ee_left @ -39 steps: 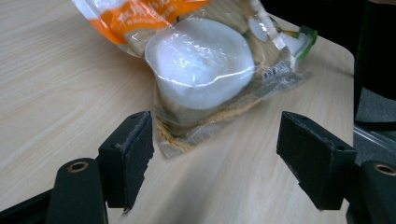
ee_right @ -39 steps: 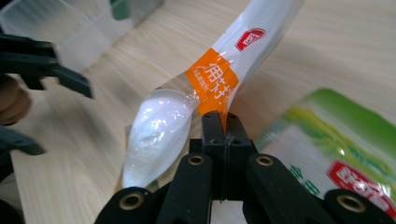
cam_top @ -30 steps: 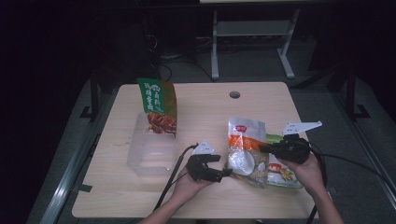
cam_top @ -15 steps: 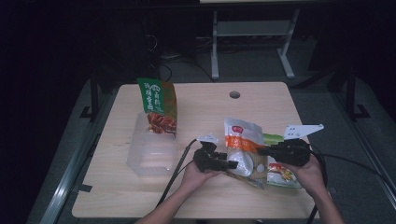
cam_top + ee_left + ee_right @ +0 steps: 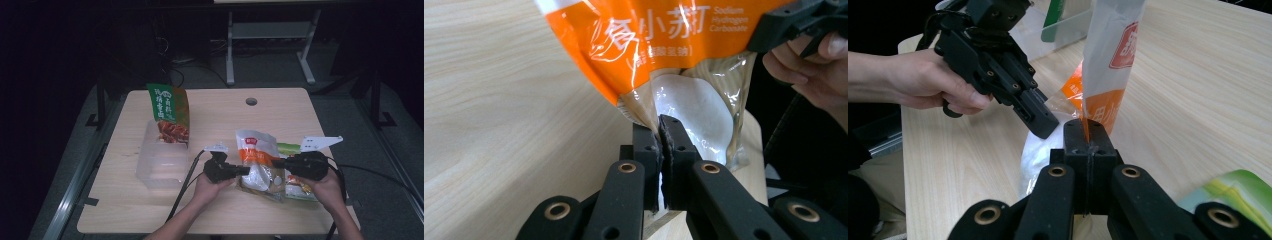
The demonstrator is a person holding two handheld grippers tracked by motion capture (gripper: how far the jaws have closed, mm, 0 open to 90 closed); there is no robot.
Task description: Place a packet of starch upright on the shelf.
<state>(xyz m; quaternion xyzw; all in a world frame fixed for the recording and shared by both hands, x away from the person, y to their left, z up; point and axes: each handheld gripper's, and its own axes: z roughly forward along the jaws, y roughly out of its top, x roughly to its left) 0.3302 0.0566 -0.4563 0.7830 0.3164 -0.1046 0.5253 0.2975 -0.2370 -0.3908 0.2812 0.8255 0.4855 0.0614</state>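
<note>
I have the orange-and-white baking soda bag [image 5: 256, 159] pinched from both sides, near the front edge of the wooden table [image 5: 210, 115], between my two hands. My left gripper [image 5: 246, 170] has just been closing, and its jaws are now clamped on the bag's clear plastic edge; in the left gripper view that edge runs down between the pads [image 5: 663, 150], with white powder [image 5: 696, 112] showing through the film just above. My right gripper [image 5: 275, 163] is clenched on the opposite edge, and in the right gripper view the orange seam sits in the middle of the closed pads [image 5: 1087, 145]. The bag stands raised off the table, its top tilted away from me. Under and beside it lie other flat packets, one with a green corner [image 5: 1233, 197]. Well to the left stands a green snack pouch [image 5: 169, 113], upright in a clear plastic tub [image 5: 159, 162]. Cables trail from both grippers toward my side
</note>
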